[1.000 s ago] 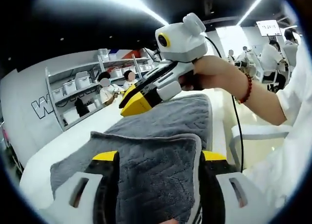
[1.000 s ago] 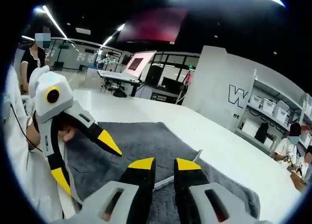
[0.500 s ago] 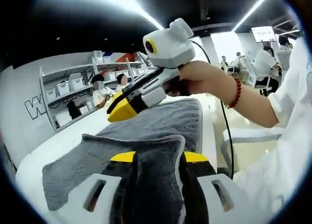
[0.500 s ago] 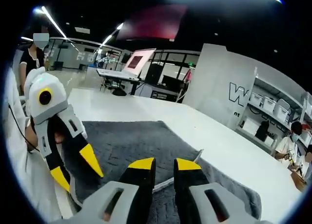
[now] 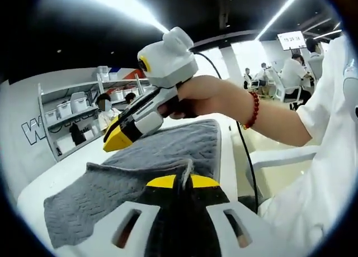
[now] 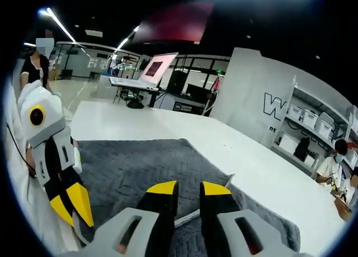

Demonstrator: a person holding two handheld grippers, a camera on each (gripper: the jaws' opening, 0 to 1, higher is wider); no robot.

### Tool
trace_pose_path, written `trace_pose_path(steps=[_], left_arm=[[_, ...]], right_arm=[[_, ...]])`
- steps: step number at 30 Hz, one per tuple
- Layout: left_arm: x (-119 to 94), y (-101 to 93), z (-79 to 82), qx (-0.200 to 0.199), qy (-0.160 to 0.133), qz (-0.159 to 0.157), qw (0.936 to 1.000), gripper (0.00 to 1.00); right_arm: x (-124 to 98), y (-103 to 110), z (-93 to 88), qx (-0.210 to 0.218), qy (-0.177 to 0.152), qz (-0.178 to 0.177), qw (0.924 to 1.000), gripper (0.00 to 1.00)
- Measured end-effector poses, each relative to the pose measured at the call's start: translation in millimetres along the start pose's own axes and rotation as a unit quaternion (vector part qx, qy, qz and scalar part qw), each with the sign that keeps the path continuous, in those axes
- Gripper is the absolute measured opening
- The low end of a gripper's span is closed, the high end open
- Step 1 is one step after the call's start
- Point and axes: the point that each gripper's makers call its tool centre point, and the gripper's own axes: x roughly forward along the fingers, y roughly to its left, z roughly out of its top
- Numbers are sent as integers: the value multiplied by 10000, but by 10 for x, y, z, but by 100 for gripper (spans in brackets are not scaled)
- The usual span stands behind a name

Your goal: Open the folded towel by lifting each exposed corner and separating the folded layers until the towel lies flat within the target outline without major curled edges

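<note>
On the white worktop [image 6: 184,135] lies the grey textured towel [image 6: 145,173], still partly folded, its near end lifted off the surface. At that lifted end, in the left gripper view, the left gripper [image 5: 176,181] has its yellow-tipped jaws pressed together on a thin fold of the towel. The right gripper [image 6: 189,189] hangs just above the towel with its jaws a narrow gap apart, holding nothing; a person's hand [image 5: 198,96] with a red bead bracelet [image 5: 253,109] carries it. Behind the worktop stand white shelves with storage boxes [image 5: 70,120].
</note>
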Motion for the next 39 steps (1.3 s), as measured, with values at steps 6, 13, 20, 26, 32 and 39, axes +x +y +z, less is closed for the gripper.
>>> trace_pose_path(steps=[6, 13, 20, 26, 32, 39], left_arm=[[-17, 0, 32, 59, -172, 44, 9998, 2], [-32, 41, 53, 21, -257, 166, 9995, 2], [-44, 52, 55, -35, -298, 197, 9994, 2], [-52, 69, 65, -86, -338, 228, 9991, 2], [-65, 74, 70, -89, -363, 246, 9990, 2], [-64, 72, 81, -77, -392, 237, 9989, 2]], right_arm=[[77, -52, -43, 51, 94, -17, 9999, 11], [138, -116, -81, 145, 173, -80, 9997, 13], [198, -146, -167, 201, 330, -129, 9992, 19], [226, -204, -201, 280, 356, -205, 9988, 23], [255, -266, -203, 399, 314, -259, 9984, 25], [313, -312, -234, 464, 405, -264, 9978, 26]])
